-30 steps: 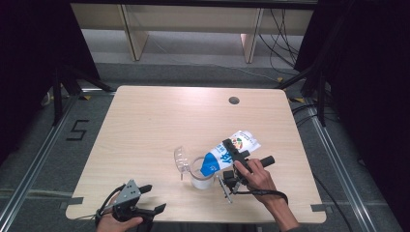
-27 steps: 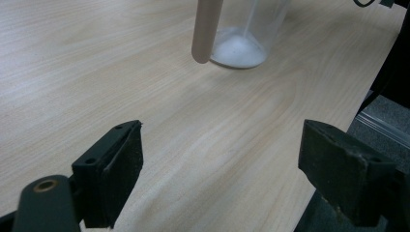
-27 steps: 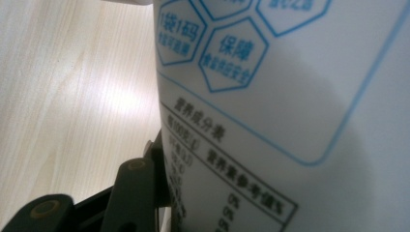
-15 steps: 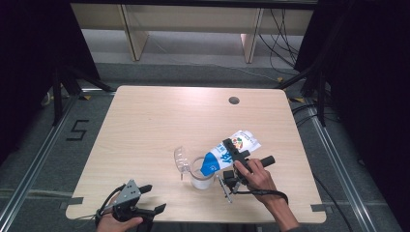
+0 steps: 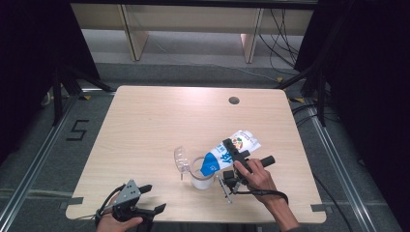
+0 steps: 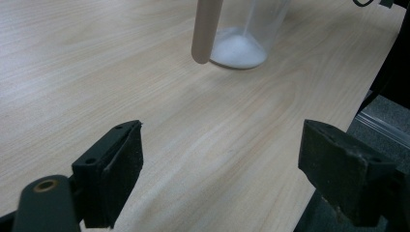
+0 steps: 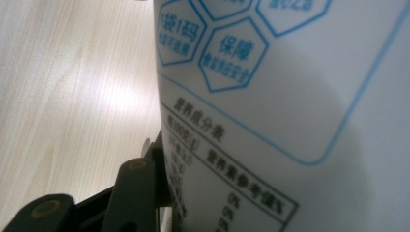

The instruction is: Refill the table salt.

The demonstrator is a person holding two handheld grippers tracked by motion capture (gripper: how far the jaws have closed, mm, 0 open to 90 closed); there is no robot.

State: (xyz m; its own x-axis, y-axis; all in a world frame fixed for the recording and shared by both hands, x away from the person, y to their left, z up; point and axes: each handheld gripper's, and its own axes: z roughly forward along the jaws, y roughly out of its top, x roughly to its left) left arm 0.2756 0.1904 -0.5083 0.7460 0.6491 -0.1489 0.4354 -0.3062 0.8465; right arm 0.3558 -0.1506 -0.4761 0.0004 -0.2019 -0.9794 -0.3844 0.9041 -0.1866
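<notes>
A white and blue bag (image 5: 231, 151) is tilted with its mouth down over a clear cup (image 5: 201, 175) near the table's front middle. My right gripper (image 5: 233, 153) is shut on the bag; up close, the printed white bag (image 7: 290, 111) presses against the black jaw. White powder (image 6: 238, 49) lies heaped in the cup's bottom in the left gripper view. A clear lid (image 5: 182, 158) leans beside the cup on its left. My left gripper (image 5: 145, 199) rests open at the table's front left edge, its pads (image 6: 121, 164) wide apart over bare wood.
The wooden table (image 5: 159, 125) has a round cable hole (image 5: 234, 100) at the back right. A tan rod (image 6: 206, 29) hangs in front of the cup in the left gripper view. Its front edge drops to grey floor (image 6: 382, 121) just right of my left gripper.
</notes>
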